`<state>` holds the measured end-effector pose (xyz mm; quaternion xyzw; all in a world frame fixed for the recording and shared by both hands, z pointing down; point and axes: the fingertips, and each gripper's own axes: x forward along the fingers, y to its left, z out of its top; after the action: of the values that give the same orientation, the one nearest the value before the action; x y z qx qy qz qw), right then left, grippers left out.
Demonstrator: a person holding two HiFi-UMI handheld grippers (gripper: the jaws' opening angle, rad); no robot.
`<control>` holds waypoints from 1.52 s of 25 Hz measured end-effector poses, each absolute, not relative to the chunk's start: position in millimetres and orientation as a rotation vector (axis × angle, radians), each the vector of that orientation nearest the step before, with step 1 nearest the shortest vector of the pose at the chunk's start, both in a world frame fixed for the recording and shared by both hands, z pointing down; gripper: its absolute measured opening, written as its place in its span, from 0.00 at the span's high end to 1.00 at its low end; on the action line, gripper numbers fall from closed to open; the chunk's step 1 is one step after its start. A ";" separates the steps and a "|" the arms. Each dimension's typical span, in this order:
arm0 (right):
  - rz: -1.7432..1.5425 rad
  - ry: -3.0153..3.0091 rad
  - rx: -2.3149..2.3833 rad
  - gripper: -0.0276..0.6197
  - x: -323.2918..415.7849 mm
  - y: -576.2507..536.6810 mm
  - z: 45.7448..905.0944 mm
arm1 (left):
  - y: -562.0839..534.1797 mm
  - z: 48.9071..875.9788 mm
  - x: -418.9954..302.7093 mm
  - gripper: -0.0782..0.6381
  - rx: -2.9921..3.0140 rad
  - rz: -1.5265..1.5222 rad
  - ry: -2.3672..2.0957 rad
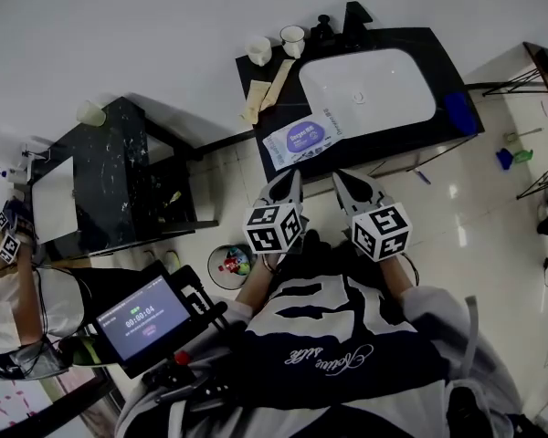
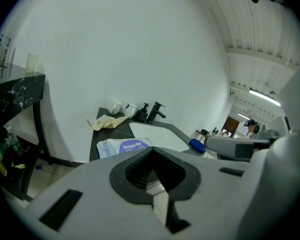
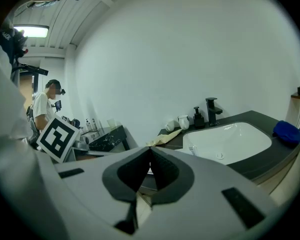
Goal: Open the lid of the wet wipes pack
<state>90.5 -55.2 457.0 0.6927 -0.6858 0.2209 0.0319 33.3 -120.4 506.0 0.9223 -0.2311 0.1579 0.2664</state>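
Wet wipes pack [image 1: 301, 138] lies flat on the black counter [image 1: 436, 42], at its front left corner just beside the white basin [image 1: 365, 89], with its purple oval patch facing up. Neither gripper touches it. The left gripper [image 1: 295, 175] and the right gripper [image 1: 339, 177] hover side by side just short of the counter's front edge. In each gripper view the jaws are pressed tip to tip with nothing between them.

The basin shows only its drain. Behind it, along the wall, stand a black faucet [image 1: 355, 15] and a dark pump bottle [image 1: 323, 28]. Two pale cups [image 1: 258, 50] sit at the back left corner; what is in them cannot be made out. A beige cloth [image 1: 265, 88] lies crumpled between the cups and the pack, and a blue object [image 1: 459, 113] rests on the counter's right end.

On the floor to the left, a round bin [image 1: 230, 265] holds red, green and other coloured items. Further left, a black marbled stand [image 1: 110, 176] carries a pale cup [image 1: 91, 113] on top; the left gripper view shows bottles on its lower shelf.

The floor [image 1: 475, 208] is glossy pale tile and the wall is plain white. A small screen [image 1: 144, 319] showing a timer sits near the person's left arm, and another person [image 1: 9, 290] is at the far left edge.
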 end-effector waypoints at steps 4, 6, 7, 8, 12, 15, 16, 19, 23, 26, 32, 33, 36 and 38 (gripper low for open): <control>0.697 -2.118 2.095 0.96 97.2 -68.9 461.5 | -132.6 520.2 33.6 0.89 2.445 0.440 -0.654; 0.714 -2.127 2.071 0.96 102.0 -75.9 464.4 | -138.4 526.5 34.5 0.89 2.426 0.449 -0.674; 0.720 -2.133 2.057 0.96 104.5 -79.9 466.0 | -141.8 530.1 35.2 0.89 2.417 0.454 -0.686; 0.726 -2.140 2.041 0.96 107.0 -84.5 468.0 | -145.9 534.2 36.1 0.89 2.408 0.461 -0.698; 0.753 -2.188 1.945 0.96 124.2 -109.5 486.6 | -167.4 562.2 47.0 0.89 2.359 0.502 -0.775; 0.774 -2.221 1.846 0.96 137.8 -126.9 503.8 | -179.4 584.4 57.4 0.89 2.323 0.538 -0.830; 0.777 -2.229 1.813 0.96 139.3 -130.6 505.9 | -181.2 588.8 58.7 0.89 2.314 0.551 -0.844; 0.778 -2.263 1.708 0.96 138.5 -137.9 505.6 | -182.3 597.8 59.5 0.89 2.283 0.587 -0.873; 0.767 -2.282 1.547 0.96 136.9 -149.2 513.6 | -186.0 607.9 60.7 0.89 2.231 0.601 -0.909; 0.763 -2.291 1.425 0.96 134.4 -157.3 524.1 | -186.7 615.4 58.5 0.89 2.181 0.608 -0.939; 0.682 -2.287 1.202 0.96 128.0 -171.5 554.7 | -188.9 625.6 58.4 0.89 2.141 0.617 -0.968; 0.663 -2.290 1.164 0.96 126.0 -172.9 559.2 | -189.1 626.9 59.1 0.89 2.140 0.624 -0.971; 0.571 -2.292 1.040 0.96 116.3 -175.8 569.3 | -188.9 630.2 59.0 0.89 2.143 0.652 -0.984; 0.494 -2.278 0.945 0.96 109.6 -175.4 575.5 | -187.6 631.8 58.2 0.89 2.137 0.668 -0.986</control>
<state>109.6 -175.4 575.5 0.3574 -0.8617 0.1867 0.3080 58.2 -187.6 631.8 0.8213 -0.3789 0.2567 0.3406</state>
